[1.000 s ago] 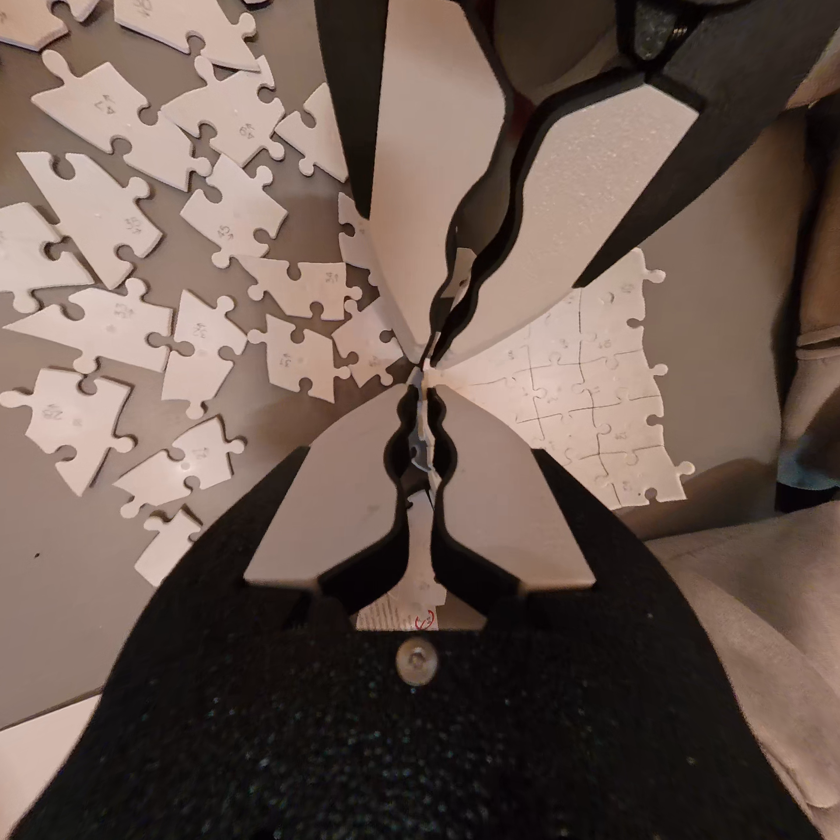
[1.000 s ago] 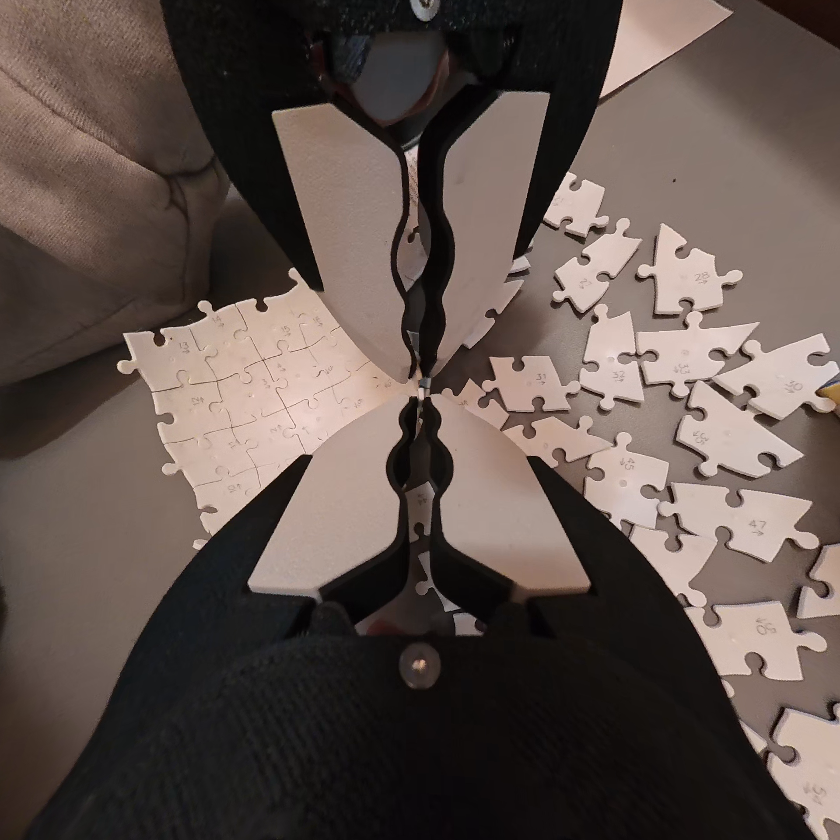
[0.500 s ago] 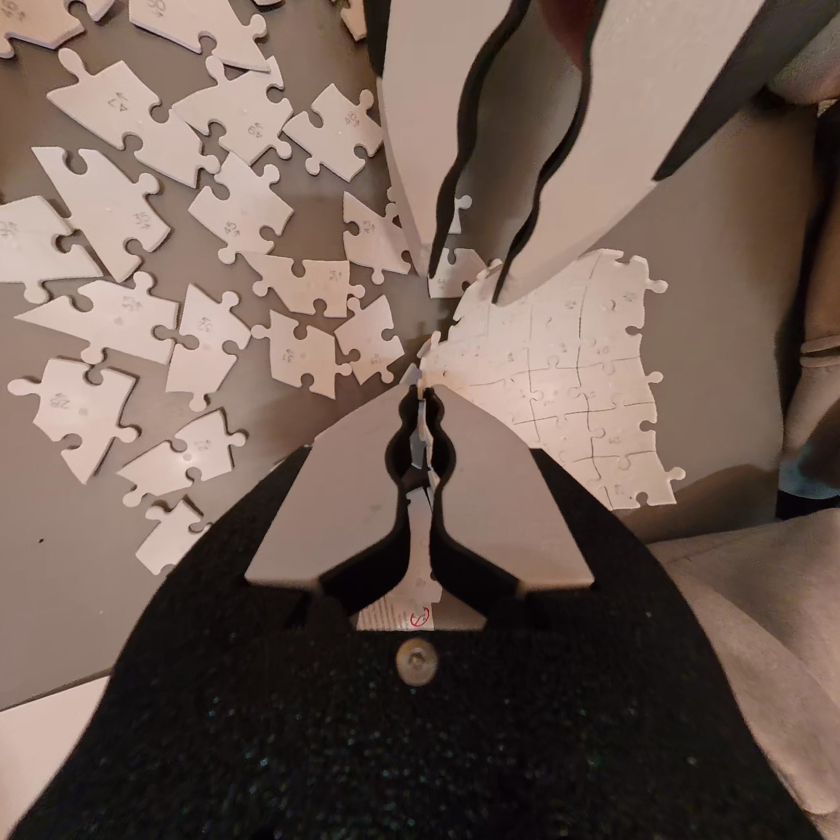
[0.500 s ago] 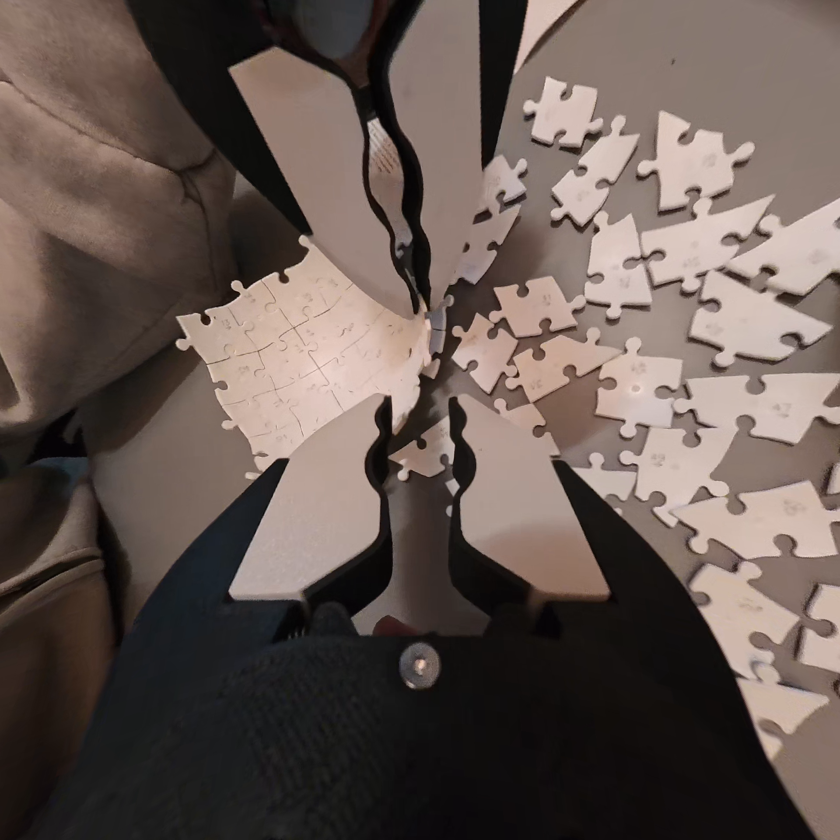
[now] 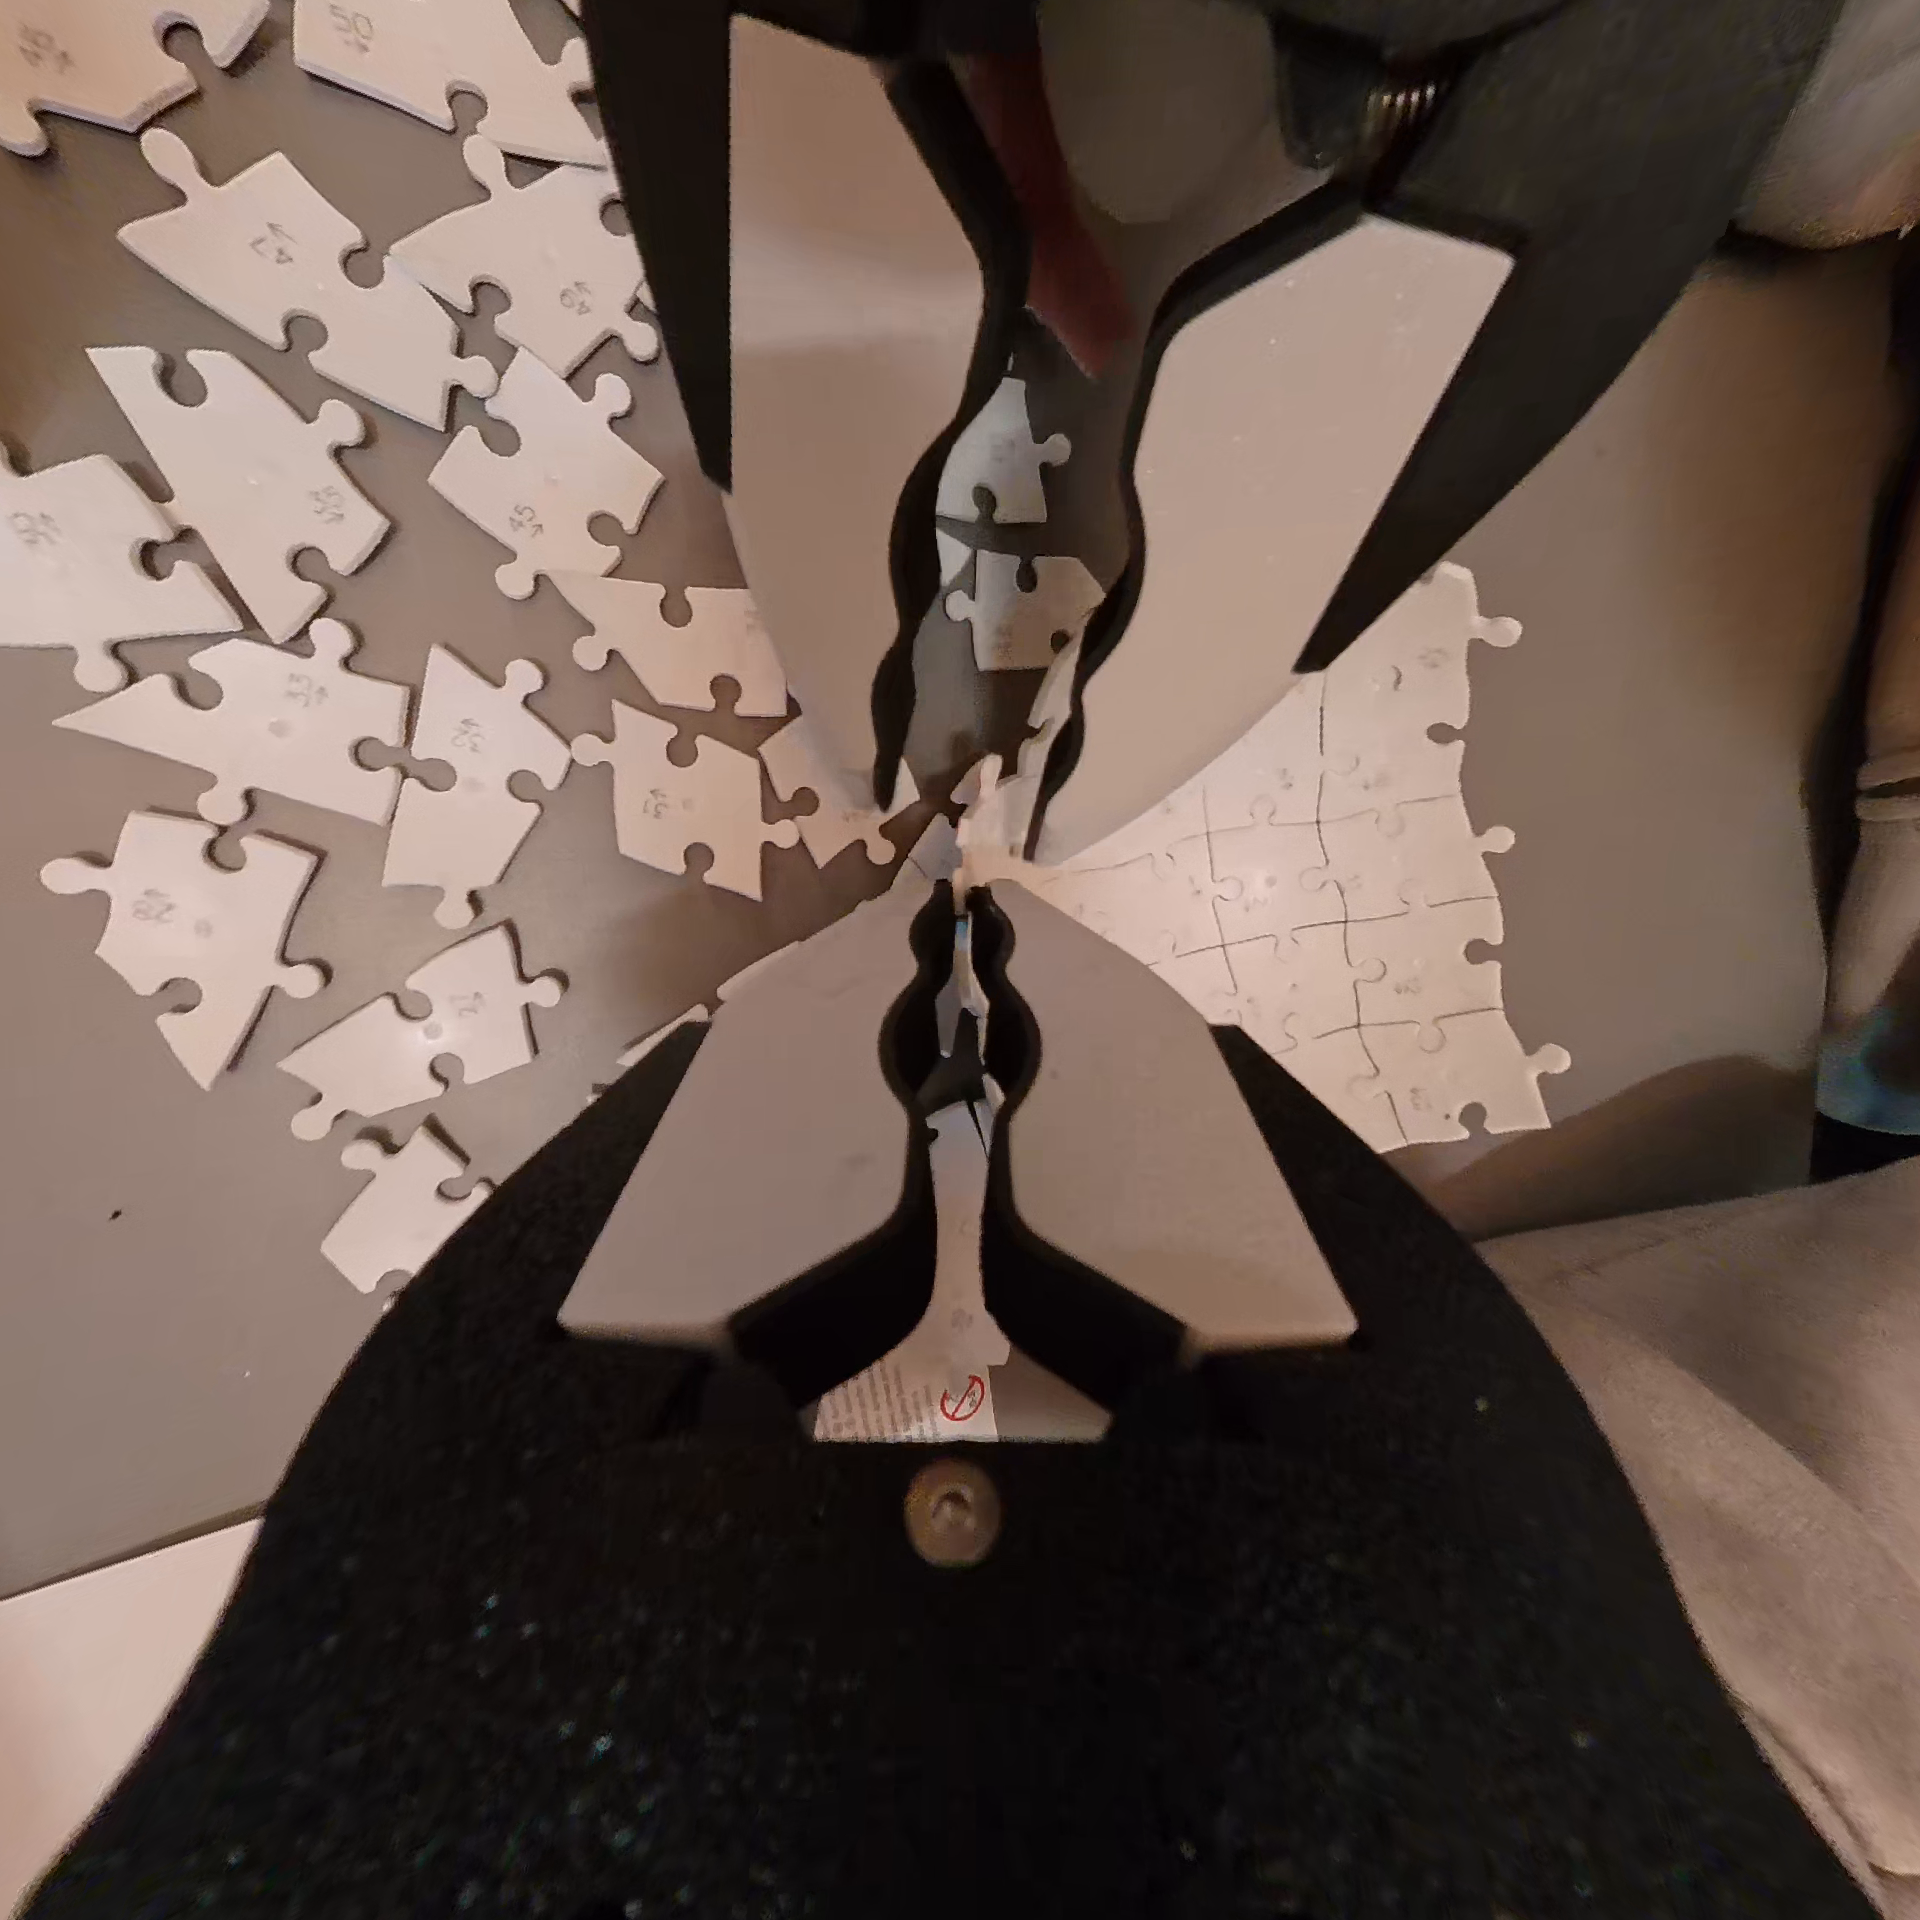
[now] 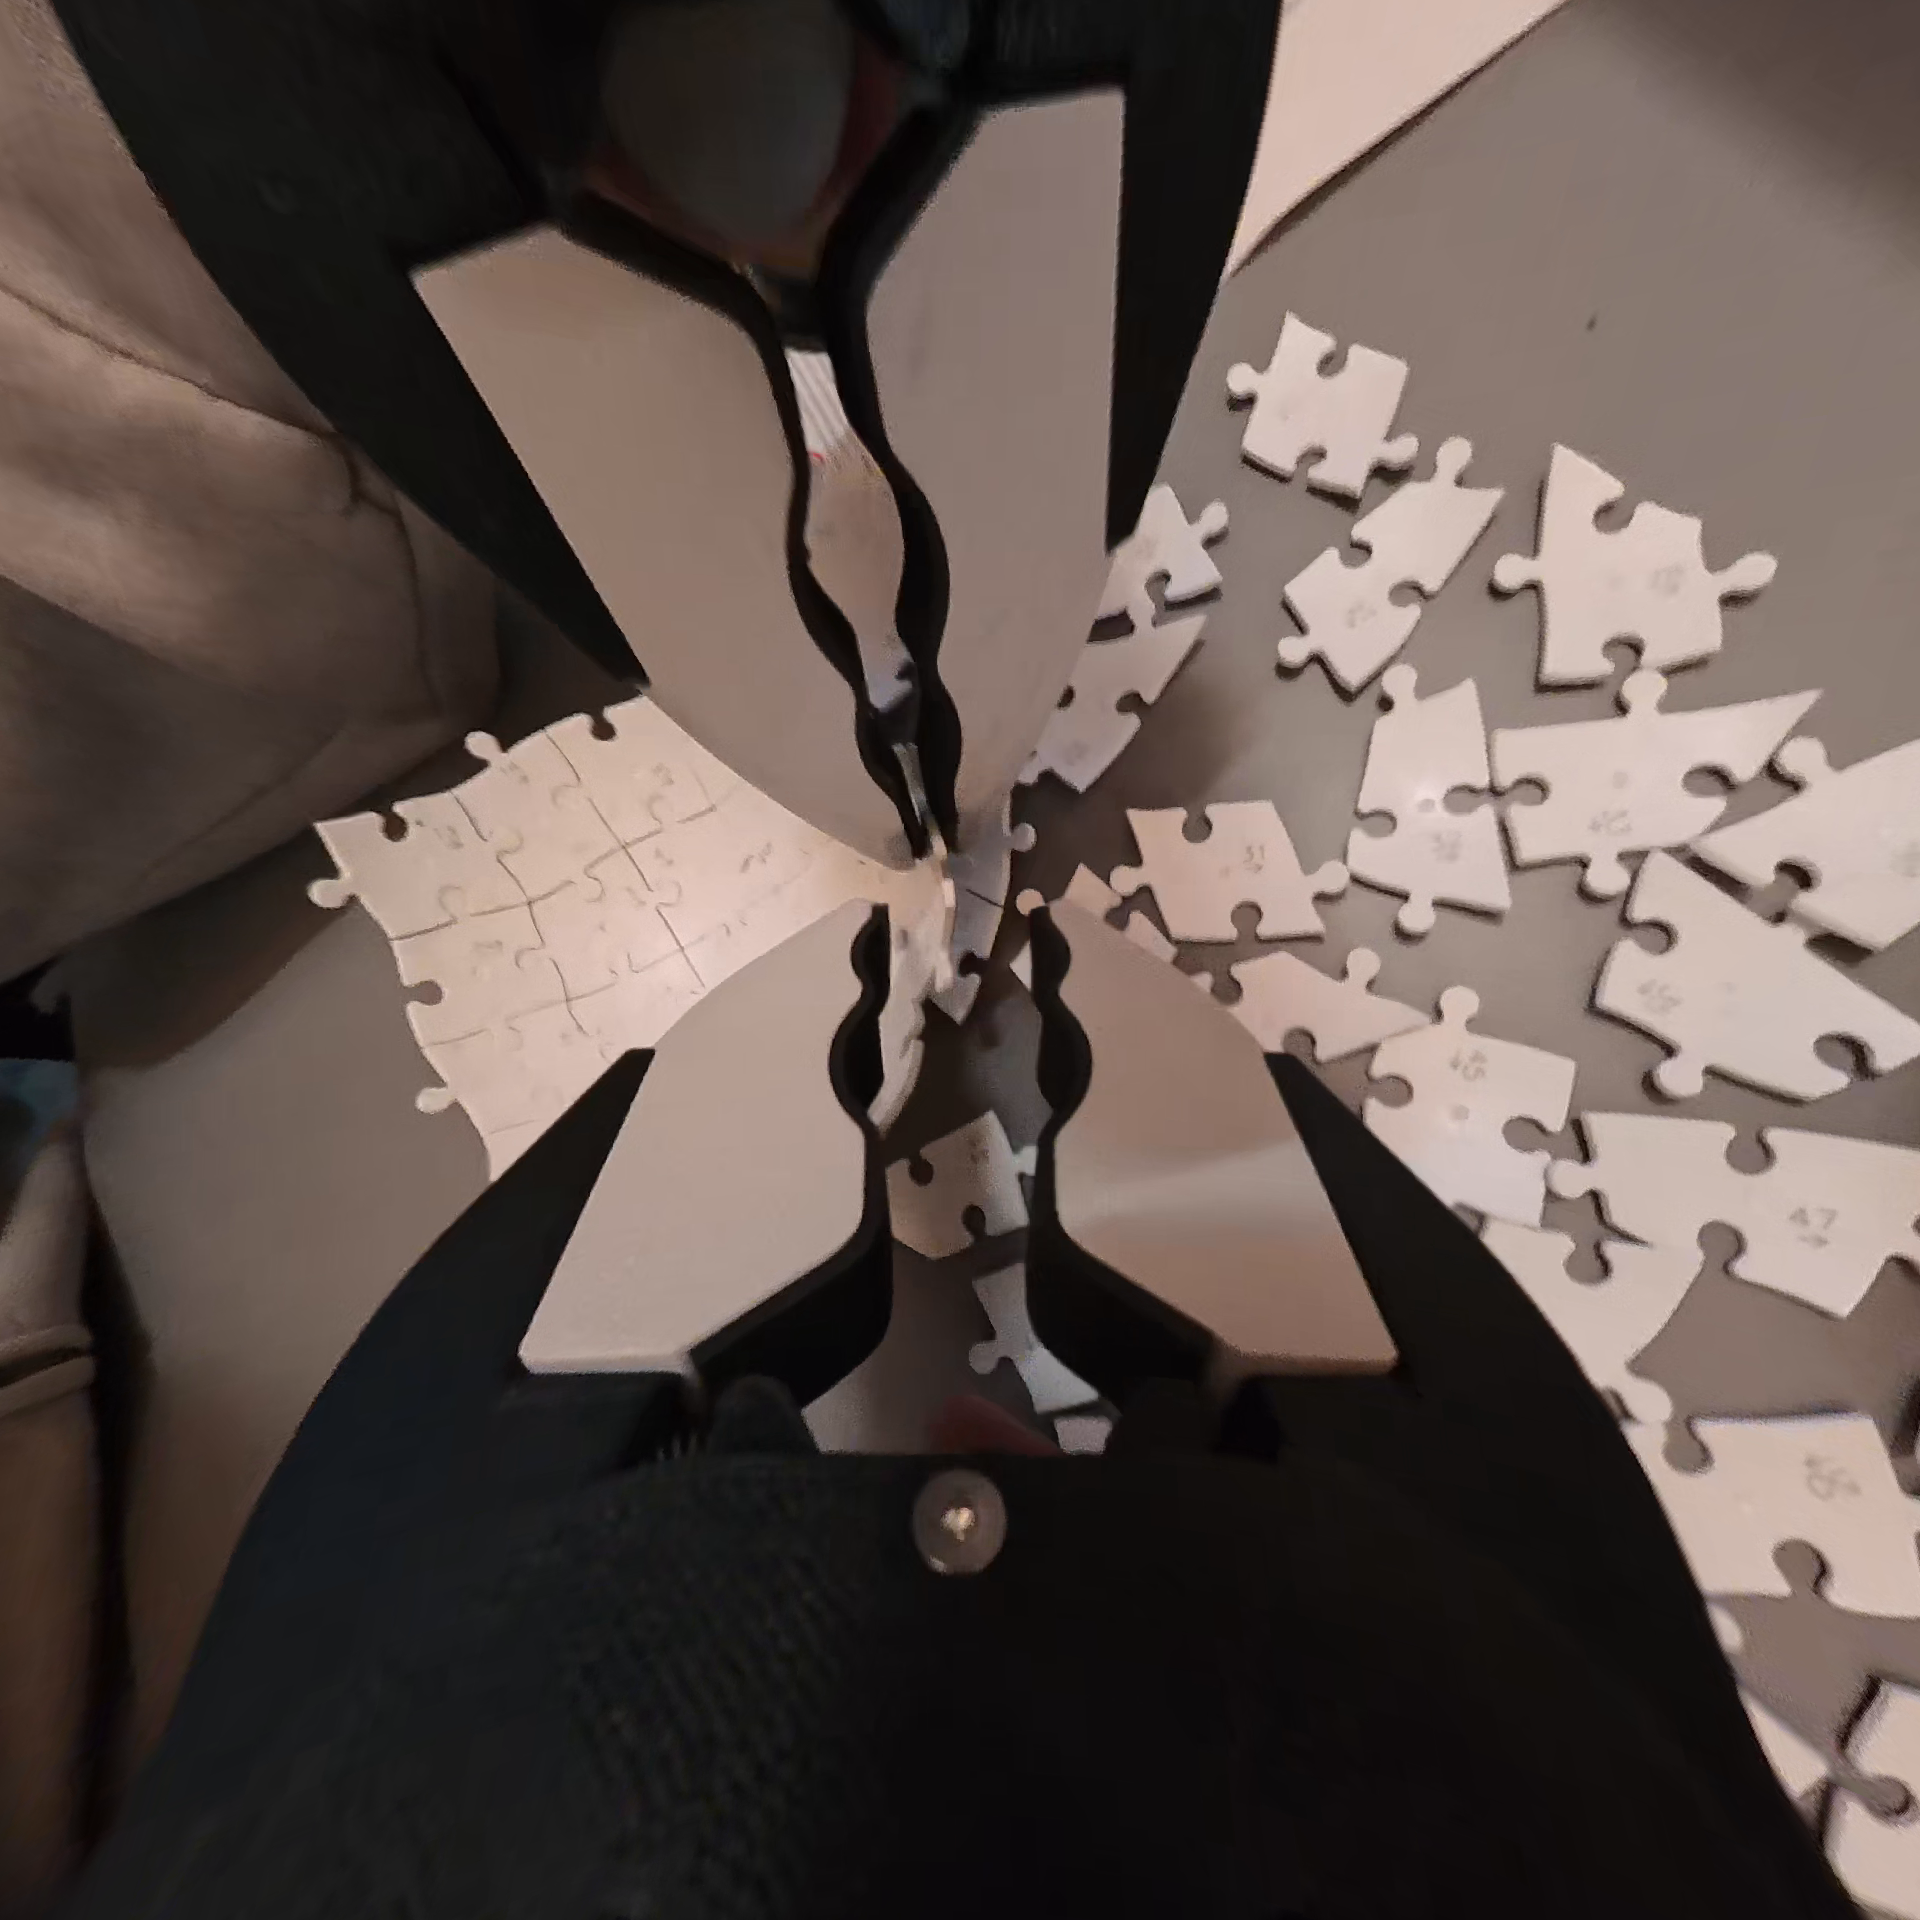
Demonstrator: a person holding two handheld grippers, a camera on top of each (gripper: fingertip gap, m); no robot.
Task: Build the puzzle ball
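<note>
On the left of the left wrist view, loose puzzle pieces (image 5: 249, 727) lie scattered flat on the grey worktop (image 5: 125, 1299), numbered backs up. At centre the left claw (image 5: 964, 894) is pressed together, pinching the near edge of the assembled curved panel (image 5: 1340, 894), which fans out to the right above the worktop, near a beige fabric fold (image 5: 1714, 1455). Facing it from above, the right claw (image 5: 956, 810) stands spread, its tips on either side of the panel's edge just where a newly seated piece (image 5: 977, 821) appears to sit; the joint itself is too small to judge.

The step in hand looks like seating that piece. To do it well, I would keep the left grip firm and level so the panel's curve is not flexed, then bring the right tips down squarely over the knob and socket and squeeze gently. A skewed press could pop neighbouring joints. In the right wrist view the right claw (image 6: 961, 909) shows the same gap, with the panel (image 6: 540, 914) to its left and more loose pieces (image 6: 1558, 831) to its right.
</note>
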